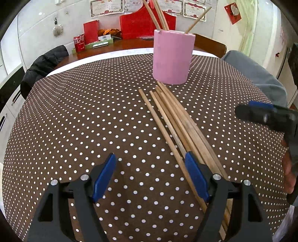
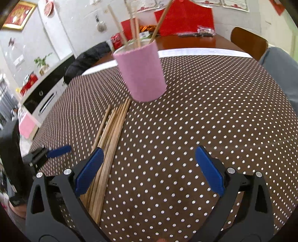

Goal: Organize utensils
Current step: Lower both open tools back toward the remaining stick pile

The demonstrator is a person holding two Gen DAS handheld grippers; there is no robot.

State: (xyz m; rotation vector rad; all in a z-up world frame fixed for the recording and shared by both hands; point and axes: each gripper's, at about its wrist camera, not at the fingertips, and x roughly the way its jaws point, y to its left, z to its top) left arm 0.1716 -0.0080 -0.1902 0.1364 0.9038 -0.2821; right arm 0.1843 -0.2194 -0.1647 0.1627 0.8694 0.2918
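Observation:
A pink cylindrical holder stands upright on the brown polka-dot table, with several wooden chopsticks standing in it. Several more chopsticks lie in a loose bundle on the cloth, tips near the holder's base. My left gripper is open and empty, just left of the bundle's near end. My right gripper is open and empty, just right of the bundle; it also shows in the left wrist view.
A wooden chair and a grey-clad person are at the table's far right. A second table behind holds a red can, red folders and boxes. A black jacket hangs at the left.

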